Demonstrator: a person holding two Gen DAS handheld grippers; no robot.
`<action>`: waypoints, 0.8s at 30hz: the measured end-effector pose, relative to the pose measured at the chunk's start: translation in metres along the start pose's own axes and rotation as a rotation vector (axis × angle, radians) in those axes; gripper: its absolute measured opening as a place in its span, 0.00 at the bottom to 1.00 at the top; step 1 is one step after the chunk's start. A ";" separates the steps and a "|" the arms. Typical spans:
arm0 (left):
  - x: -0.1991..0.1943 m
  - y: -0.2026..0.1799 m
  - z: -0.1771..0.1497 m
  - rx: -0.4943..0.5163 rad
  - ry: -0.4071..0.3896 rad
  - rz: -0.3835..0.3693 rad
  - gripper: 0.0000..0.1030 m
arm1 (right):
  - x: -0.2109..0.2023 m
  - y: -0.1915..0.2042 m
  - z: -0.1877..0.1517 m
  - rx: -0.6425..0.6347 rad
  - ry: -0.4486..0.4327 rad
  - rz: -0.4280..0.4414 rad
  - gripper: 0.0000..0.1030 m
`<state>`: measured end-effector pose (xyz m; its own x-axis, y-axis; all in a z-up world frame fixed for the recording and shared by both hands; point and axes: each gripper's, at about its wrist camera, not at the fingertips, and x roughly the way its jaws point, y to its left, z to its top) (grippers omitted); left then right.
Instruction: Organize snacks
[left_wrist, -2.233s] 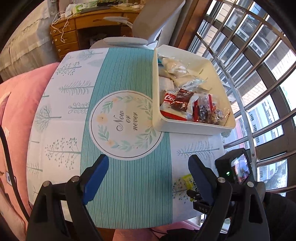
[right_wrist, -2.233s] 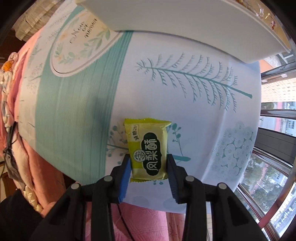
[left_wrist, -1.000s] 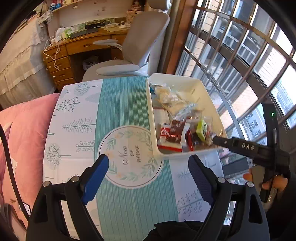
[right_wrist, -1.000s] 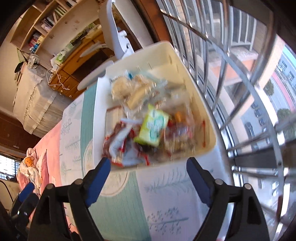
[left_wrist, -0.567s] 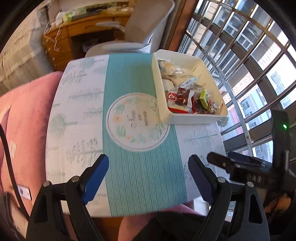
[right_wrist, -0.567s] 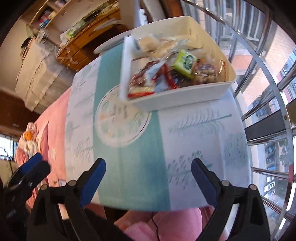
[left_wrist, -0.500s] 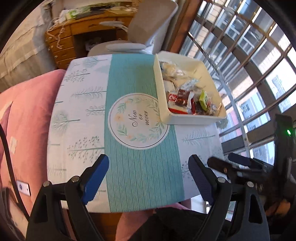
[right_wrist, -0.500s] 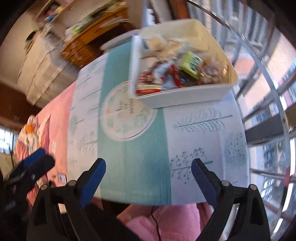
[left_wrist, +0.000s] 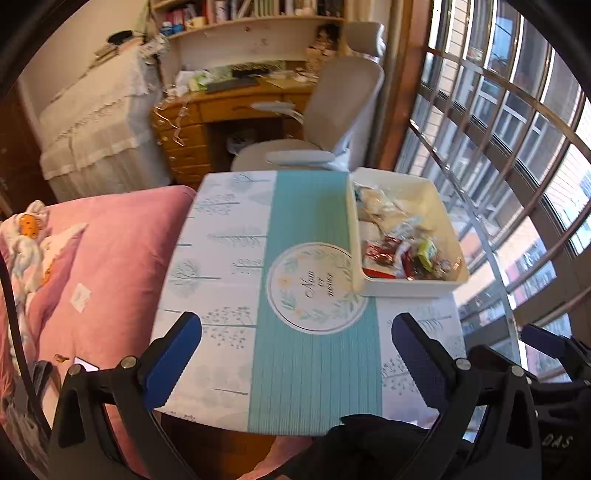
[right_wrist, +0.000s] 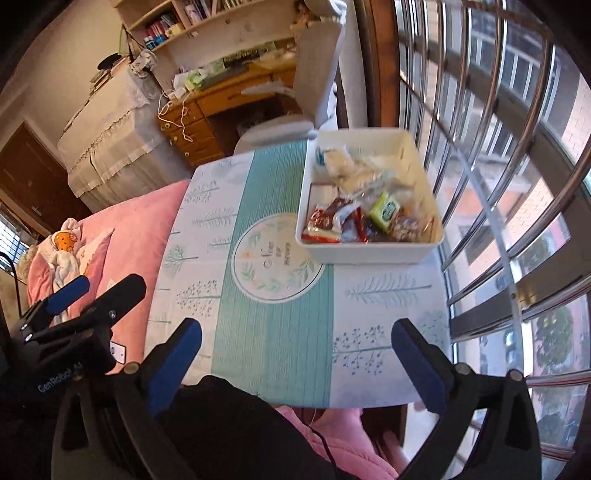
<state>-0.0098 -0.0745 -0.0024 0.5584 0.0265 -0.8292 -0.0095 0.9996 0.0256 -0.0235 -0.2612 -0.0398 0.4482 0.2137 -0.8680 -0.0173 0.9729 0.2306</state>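
Home bedroom/study. Pink bedding (left_wrist: 110, 258) beside small table with printed tablecloth (left_wrist: 236, 258), wooden desk (left_wrist: 221, 110) with drawers, bookshelf (left_wrist: 251, 14) above, grey office chair (left_wrist: 343, 107), barred window (left_wrist: 517, 129) facing apartment blocks.

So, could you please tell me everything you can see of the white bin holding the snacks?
The white bin is a rectangular, open-topped tub that looks like smooth plastic, with plain upright walls. It stands level on the patterned tablecloth, at the table's window-side far corner, its near left corner overlapping the round printed emblem. Wrapped snacks fill it loosely: pale clear packets towards the back, red wrappers and a yellow-green packet towards the front. Neither gripper touches it.
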 end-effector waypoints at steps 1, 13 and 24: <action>-0.003 -0.001 -0.001 -0.007 -0.008 0.012 0.99 | -0.002 0.000 -0.001 -0.007 -0.011 -0.005 1.00; 0.000 -0.017 -0.006 0.001 -0.022 0.049 0.99 | -0.006 -0.014 -0.010 0.000 -0.049 -0.031 1.00; 0.003 -0.026 0.000 0.019 -0.021 0.054 0.99 | -0.002 -0.020 -0.007 0.009 -0.036 -0.032 1.00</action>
<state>-0.0083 -0.1005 -0.0058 0.5746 0.0804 -0.8145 -0.0244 0.9964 0.0811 -0.0299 -0.2806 -0.0460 0.4804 0.1790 -0.8586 0.0053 0.9783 0.2069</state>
